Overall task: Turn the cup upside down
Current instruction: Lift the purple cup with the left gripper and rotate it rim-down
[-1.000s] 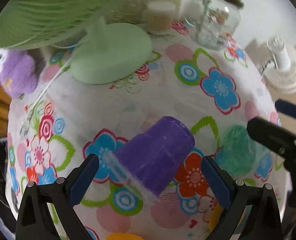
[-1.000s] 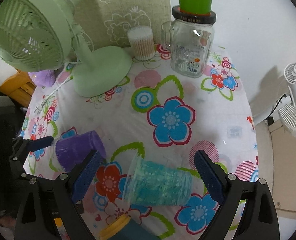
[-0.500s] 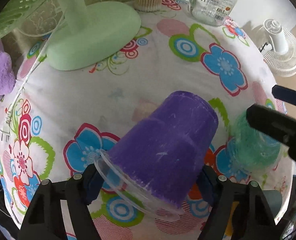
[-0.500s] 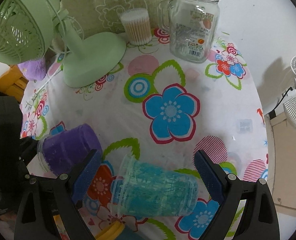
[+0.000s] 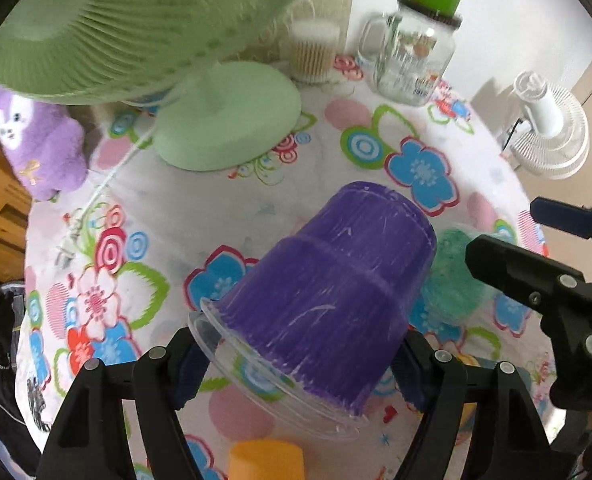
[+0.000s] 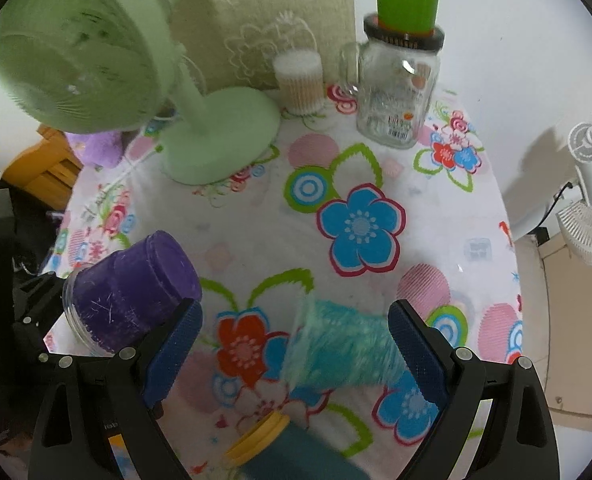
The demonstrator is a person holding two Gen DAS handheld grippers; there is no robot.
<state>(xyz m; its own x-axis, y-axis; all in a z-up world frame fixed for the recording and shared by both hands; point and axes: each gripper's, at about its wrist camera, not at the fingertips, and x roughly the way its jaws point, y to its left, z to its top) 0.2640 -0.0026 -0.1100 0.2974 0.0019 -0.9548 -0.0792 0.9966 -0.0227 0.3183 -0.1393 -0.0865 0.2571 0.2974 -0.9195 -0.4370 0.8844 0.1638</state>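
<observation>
My left gripper (image 5: 296, 368) is shut on the purple cup (image 5: 327, 304) near its clear rim and holds it tilted above the flowered tablecloth, its closed base up and away from me. The purple cup also shows in the right wrist view (image 6: 132, 288). A teal cup (image 6: 343, 348) lies on its side on the cloth, its clear rim to the left. My right gripper (image 6: 296, 340) is open, its blue pads either side of the teal cup without touching it. In the left wrist view the teal cup (image 5: 451, 276) is partly hidden behind the purple cup.
A green desk fan (image 6: 216, 140) stands at the back left, with a cotton-swab tub (image 6: 299, 80) and a glass jar with a green cap (image 6: 399, 92) behind. A yellow-lidded bottle (image 6: 272, 444) lies near the front edge. A white fan (image 6: 591, 208) is off the table's right side.
The left gripper closed on the purple cup and lifted it off the cloth, base tilting upward. The right gripper moved down around the teal cup, which has shifted a little.
</observation>
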